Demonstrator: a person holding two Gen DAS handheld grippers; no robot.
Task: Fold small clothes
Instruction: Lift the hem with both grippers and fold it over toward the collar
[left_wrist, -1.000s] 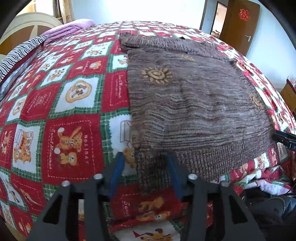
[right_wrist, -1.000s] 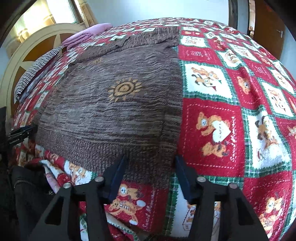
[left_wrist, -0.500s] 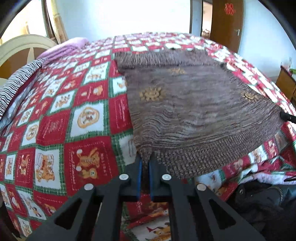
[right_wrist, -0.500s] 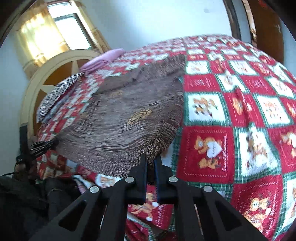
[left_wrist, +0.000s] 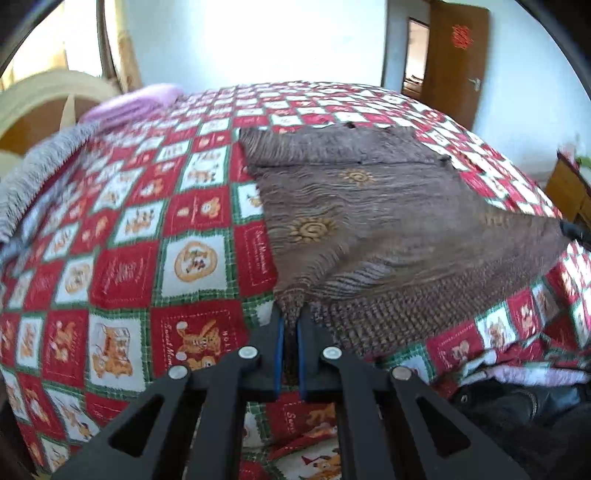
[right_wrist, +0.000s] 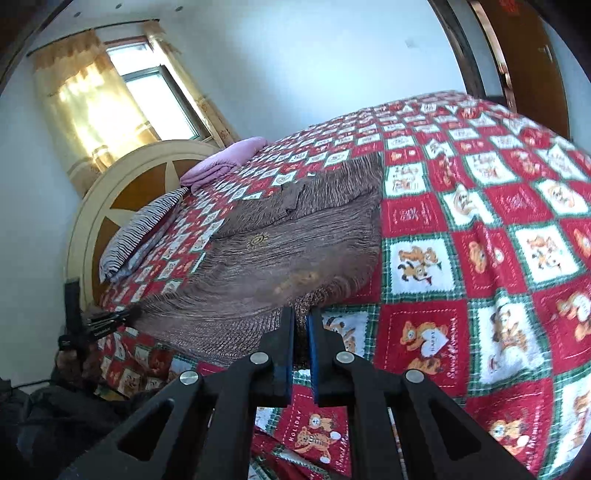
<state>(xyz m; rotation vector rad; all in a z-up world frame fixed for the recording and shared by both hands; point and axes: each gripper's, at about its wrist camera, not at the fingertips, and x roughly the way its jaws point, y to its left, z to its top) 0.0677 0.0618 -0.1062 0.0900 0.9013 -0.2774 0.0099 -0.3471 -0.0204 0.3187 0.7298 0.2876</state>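
A brown knitted sweater (left_wrist: 388, 221) with small orange sun motifs lies spread on a bed. My left gripper (left_wrist: 290, 315) is shut on the ribbed hem at its near left corner, which is raised off the bed. In the right wrist view the same sweater (right_wrist: 295, 251) shows, and my right gripper (right_wrist: 301, 314) is shut on the hem at the near right corner, also raised. The hem sags between the two corners. The tip of the right gripper (left_wrist: 572, 230) peeks in at the right edge of the left wrist view; the left gripper (right_wrist: 107, 321) shows at the left of the right wrist view.
The bed wears a red, green and white checked quilt (left_wrist: 129, 266) with bear pictures. A striped pillow (right_wrist: 136, 232) and a folded pink blanket (right_wrist: 225, 162) lie by the cream headboard (right_wrist: 110, 195). A wooden door (left_wrist: 454, 55) stands behind. Dark clothing (left_wrist: 517, 402) lies near the bed's edge.
Both grippers closed on the sweater's hem corners, then rose, lifting the near edge off the quilt. The right gripper also tilted upward, so more of the wall and window shows.
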